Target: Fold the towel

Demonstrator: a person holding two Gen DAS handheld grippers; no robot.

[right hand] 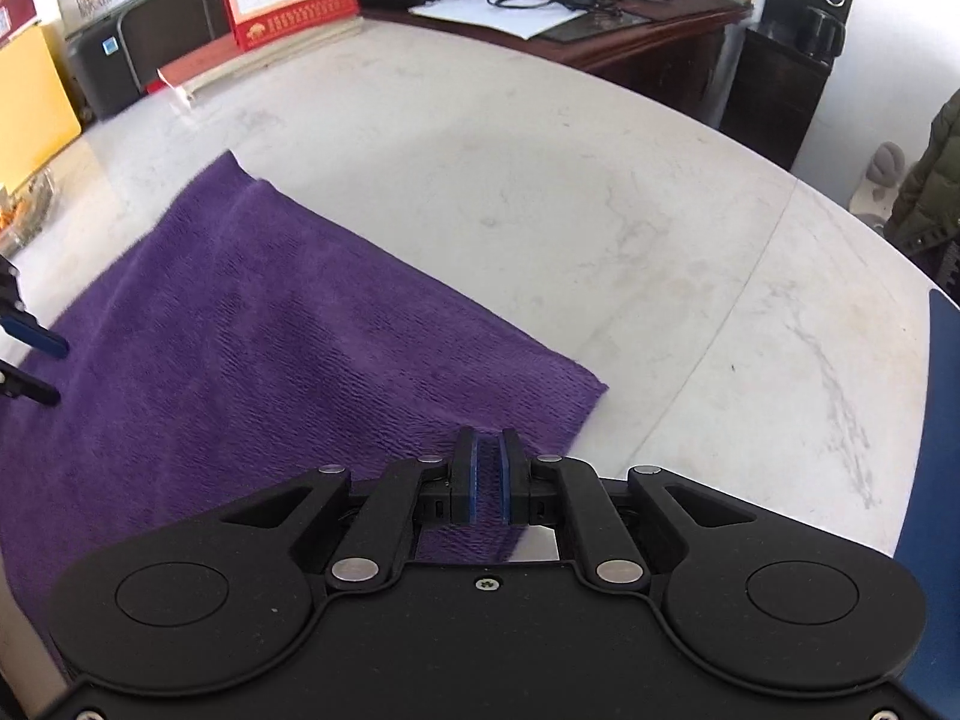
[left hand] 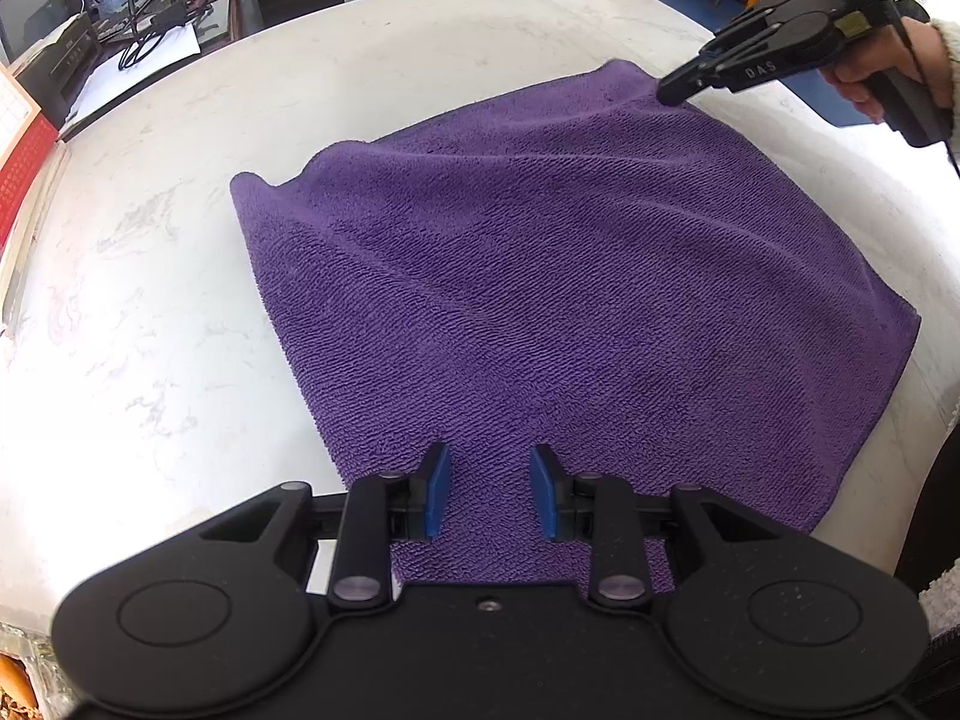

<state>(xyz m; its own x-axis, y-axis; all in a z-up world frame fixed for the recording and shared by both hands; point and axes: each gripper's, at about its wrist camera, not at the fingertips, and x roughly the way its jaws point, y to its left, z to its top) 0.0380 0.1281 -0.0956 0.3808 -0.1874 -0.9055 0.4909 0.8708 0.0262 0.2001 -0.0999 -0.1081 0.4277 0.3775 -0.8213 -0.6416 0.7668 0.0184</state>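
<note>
While both views show it, towel (left hand: 540,276): one, purple, spread flat with slight ripples on the table (left hand: 150,330).
Table: one, white marble; it carries the whole towel.
Grippers: two, each with two blue pads.
Left gripper (left hand: 489,495): over the towel's near edge, jaws apart, nothing between the pads, only towel surface showing in the gap.
Right gripper (right hand: 489,474): at the towel's far corner as the left wrist view shows it; pads nearly together with a thin gap; whether cloth is pinched there I cannot tell.
Hand (left hand: 882,69): one in view, beyond the towel's far corner, holding the right gripper's handle.
Blue mat (right hand: 936,480): one, on the table past the towel's right corner.
</note>
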